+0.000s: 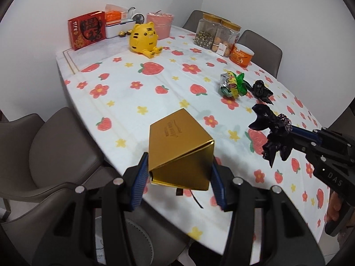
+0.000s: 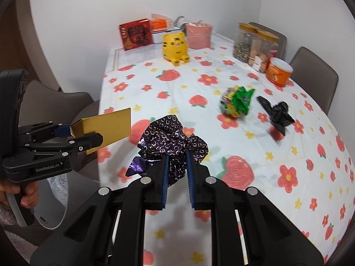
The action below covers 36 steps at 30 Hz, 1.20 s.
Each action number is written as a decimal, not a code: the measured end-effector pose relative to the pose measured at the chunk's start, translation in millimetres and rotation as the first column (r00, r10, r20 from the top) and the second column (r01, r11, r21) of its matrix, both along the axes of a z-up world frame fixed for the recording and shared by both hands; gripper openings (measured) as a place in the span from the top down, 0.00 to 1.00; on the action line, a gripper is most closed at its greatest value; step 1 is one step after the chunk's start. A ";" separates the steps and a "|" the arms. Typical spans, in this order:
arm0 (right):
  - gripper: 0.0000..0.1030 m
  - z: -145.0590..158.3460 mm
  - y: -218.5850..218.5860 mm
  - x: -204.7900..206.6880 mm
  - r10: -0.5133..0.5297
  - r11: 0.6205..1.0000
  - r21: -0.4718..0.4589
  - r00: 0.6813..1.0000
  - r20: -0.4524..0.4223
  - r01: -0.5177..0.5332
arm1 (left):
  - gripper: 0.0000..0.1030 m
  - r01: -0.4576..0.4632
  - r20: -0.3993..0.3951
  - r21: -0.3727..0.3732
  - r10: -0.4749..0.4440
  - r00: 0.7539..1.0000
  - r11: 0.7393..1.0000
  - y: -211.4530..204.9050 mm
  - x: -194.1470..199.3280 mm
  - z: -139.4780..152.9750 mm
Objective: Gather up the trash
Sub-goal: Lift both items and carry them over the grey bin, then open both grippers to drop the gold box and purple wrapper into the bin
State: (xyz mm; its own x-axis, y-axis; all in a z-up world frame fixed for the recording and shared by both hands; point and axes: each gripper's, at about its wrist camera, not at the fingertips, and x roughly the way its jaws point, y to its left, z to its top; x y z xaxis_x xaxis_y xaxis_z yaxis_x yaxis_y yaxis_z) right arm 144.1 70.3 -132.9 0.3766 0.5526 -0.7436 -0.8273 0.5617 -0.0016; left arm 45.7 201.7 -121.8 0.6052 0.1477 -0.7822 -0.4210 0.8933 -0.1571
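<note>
Left tongs (image 1: 179,177) pinching gold box (image 1: 177,146), right tongs (image 2: 177,177) pinching purple wrapper (image 2: 170,144); keep both squeezed, carry left toward bin, probably below the near tabletop edge.

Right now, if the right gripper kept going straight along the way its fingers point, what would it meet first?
Most likely the flowered tablecloth. The right gripper, shut on the purple foil wrapper, points down over a bare stretch of it. The green snack wrapper lies off to the right of that line, though depth is unclear.
</note>
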 end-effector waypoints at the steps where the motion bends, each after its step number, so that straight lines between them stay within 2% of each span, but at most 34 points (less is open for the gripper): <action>1: 0.87 0.5 5.2 -7.2 0.021 1.000 0.001 1.000 -0.002 -0.021 | 0.50 -0.014 0.001 0.005 0.014 1.000 1.000 3.4 -10.9 2.3; 8: 0.87 -3.3 60.1 -79.0 0.221 0.975 0.004 0.975 -0.036 -0.221 | 0.50 -0.157 -0.016 0.034 0.158 0.987 0.987 28.4 -103.1 7.2; 14: 0.86 -10.5 103.6 -149.1 0.386 0.922 0.012 0.920 -0.066 -0.386 | 0.50 -0.290 -0.040 0.051 0.293 0.955 0.955 40.0 -184.3 4.6; 19: 0.86 -14.5 123.9 -197.5 0.490 0.871 0.005 0.868 -0.078 -0.491 | 0.50 -0.363 -0.049 0.052 0.366 0.929 0.930 38.8 -234.0 3.3; 25: 0.86 -12.9 135.7 -234.2 0.580 0.813 -0.004 0.811 -0.081 -0.582 | 0.50 -0.449 -0.054 0.045 0.451 0.891 0.892 35.5 -274.2 3.2; 31: 0.86 -15.1 140.9 -243.9 0.633 0.770 -0.021 0.768 -0.097 -0.638 | 0.50 -0.530 -0.041 0.043 0.532 0.846 0.847 31.0 -291.4 7.8; 36: 0.86 -20.2 138.7 -249.3 0.660 0.743 -0.039 0.742 -0.123 -0.668 | 0.50 -0.556 -0.041 0.043 0.558 0.829 0.830 24.5 -300.4 8.4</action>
